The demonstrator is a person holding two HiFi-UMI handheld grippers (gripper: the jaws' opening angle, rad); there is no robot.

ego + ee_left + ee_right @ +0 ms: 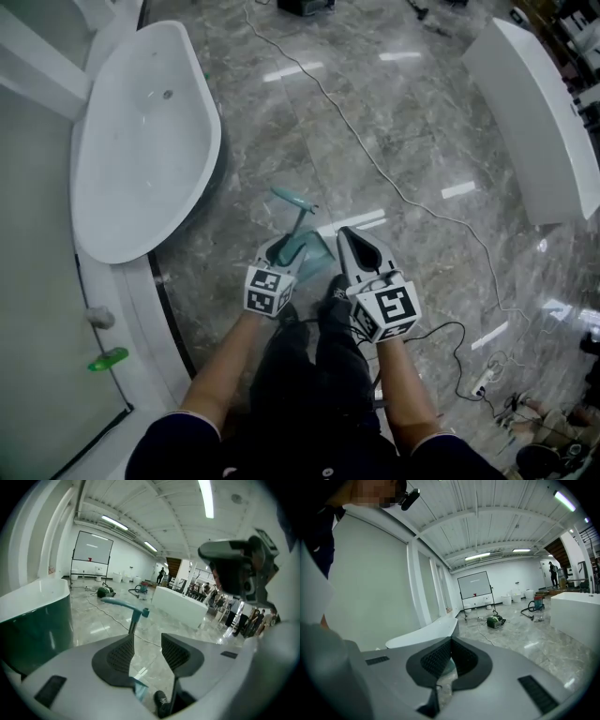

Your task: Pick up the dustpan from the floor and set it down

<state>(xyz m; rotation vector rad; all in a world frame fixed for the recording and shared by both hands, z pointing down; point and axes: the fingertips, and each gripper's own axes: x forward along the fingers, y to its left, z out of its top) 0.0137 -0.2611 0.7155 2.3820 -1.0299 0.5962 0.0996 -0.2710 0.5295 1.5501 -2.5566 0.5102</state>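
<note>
The teal dustpan stood on the grey marble floor right at the person's feet, just off the rounded end of the white bathtub. Its pan sat down on the stone and its stem rose to a bent grip on top. The left tool hung over the pan, pointing forward and downward. In its own view the jaws stood partly apart with bare floor showing between the pads. The stem rose just beyond the tip of the left-hand pad, near it or perhaps brushing it, but nothing was clamped, so that tool had hold of nothing. The right tool was held out level beside it, a little apart from the dustpan. Its pads met at the tips and it was empty. A thin cable ran across the floor well beyond the dustpan and touched neither tool. As I judged it, the dustpan was resting on the floor under its own weight and was free of any grip, which fitted the set-down being done. If so, the only thing left was to draw the left tool clear of the stem. From how it stood alone, though, I could not rule out that the lift was still to come.
</note>
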